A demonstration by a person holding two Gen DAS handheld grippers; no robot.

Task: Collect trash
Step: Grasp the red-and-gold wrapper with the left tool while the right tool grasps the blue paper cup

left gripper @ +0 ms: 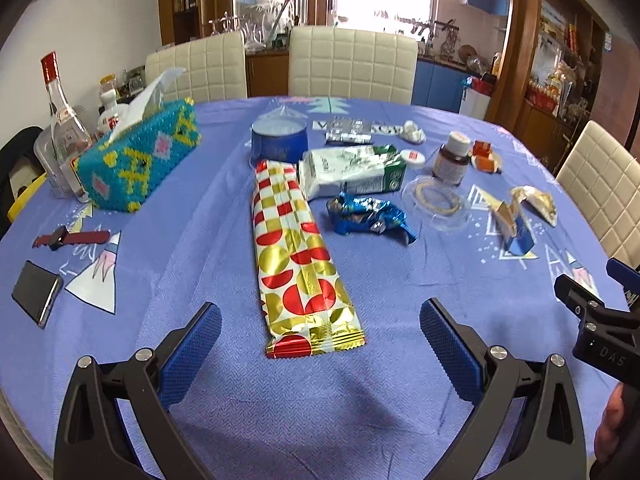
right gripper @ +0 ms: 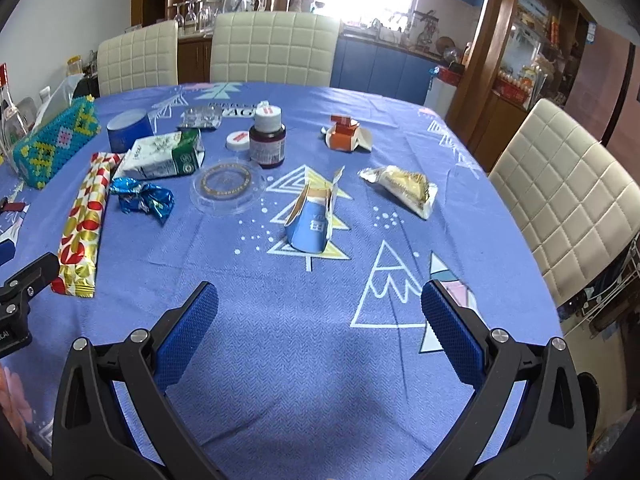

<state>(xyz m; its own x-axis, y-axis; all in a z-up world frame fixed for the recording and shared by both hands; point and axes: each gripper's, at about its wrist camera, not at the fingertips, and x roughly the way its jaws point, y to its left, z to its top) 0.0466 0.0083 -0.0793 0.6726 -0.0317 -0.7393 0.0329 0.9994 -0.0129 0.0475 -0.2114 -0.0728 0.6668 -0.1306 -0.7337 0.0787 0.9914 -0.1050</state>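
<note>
My left gripper (left gripper: 320, 332) is open and empty, its jaws either side of the near end of a long red, gold and white wrapper (left gripper: 298, 256), just short of it. Behind lie a crumpled blue foil wrapper (left gripper: 368, 218) and a flattened white-green carton (left gripper: 352, 170). My right gripper (right gripper: 320, 312) is open and empty above bare cloth. Ahead of it stands a torn blue paper carton (right gripper: 312, 224), with a yellowish wrapper (right gripper: 404, 188) to its right, a torn orange box (right gripper: 344, 136) behind, and a clear plastic lid (right gripper: 226, 186).
A beaded tissue box (left gripper: 136, 160), glass bottle (left gripper: 64, 120), watch (left gripper: 70, 237) and phone (left gripper: 36, 294) sit at left. A blue tin (left gripper: 280, 138), brown medicine bottle (right gripper: 267, 138) and blister packs (right gripper: 200, 118) stand mid-table. Cream chairs (right gripper: 568, 196) ring the blue tablecloth (right gripper: 280, 360).
</note>
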